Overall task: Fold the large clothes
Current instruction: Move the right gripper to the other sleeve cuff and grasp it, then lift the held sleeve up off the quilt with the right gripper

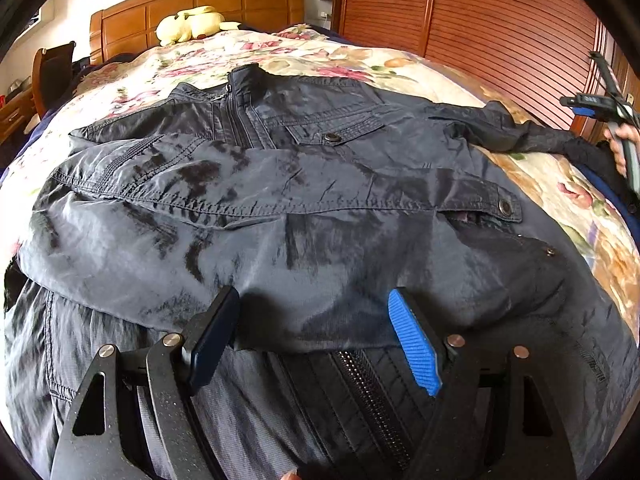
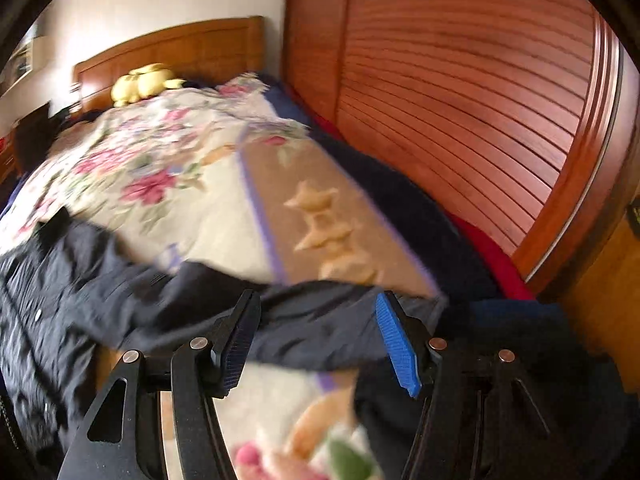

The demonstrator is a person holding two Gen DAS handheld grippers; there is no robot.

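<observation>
Left gripper held low, jaws spread wide, gripping nothing. Right gripper likewise agape, blue pad showing.

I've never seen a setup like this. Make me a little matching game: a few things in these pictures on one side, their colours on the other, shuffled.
Things:
1. jacket
2. plush toy
3. wardrobe door
4. bedspread

Colours:
A. reddish-brown wood
B. cream with pink flowers
C. dark navy
D. pale yellow

Pairs: 1-C, 2-D, 3-A, 4-B
</observation>
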